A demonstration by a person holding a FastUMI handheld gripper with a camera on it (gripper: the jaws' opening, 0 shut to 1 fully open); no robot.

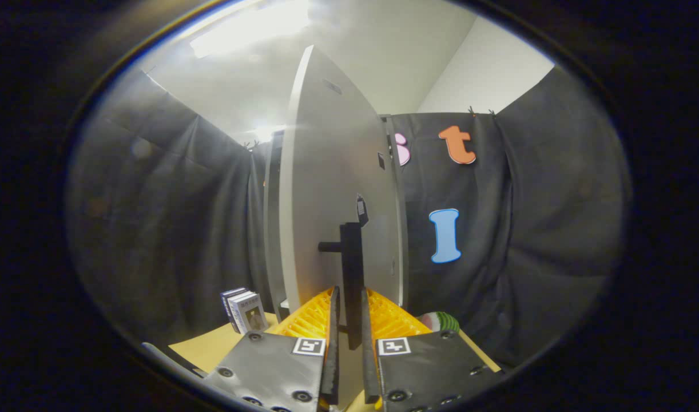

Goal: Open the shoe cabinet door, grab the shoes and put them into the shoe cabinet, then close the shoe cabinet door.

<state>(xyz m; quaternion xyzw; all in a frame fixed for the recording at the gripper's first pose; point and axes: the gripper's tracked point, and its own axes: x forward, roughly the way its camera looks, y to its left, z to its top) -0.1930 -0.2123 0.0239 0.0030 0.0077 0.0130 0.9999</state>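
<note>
The white shoe cabinet door (332,189) stands swung partly open, seen nearly edge-on straight ahead of me. Its black bar handle (352,269) runs vertically down between my fingers. My gripper (349,309) is shut on that handle, with both orange-backed fingers (312,317) pressed against its sides. The cabinet body (272,229) shows as a narrow strip just behind the door's left edge. Its inside is hidden by the door.
Small boxes (243,309) stand on the tan table top (212,346) left of my fingers. A round green-and-red striped object (441,321) lies to the right of them. Black cloth walls close in on both sides.
</note>
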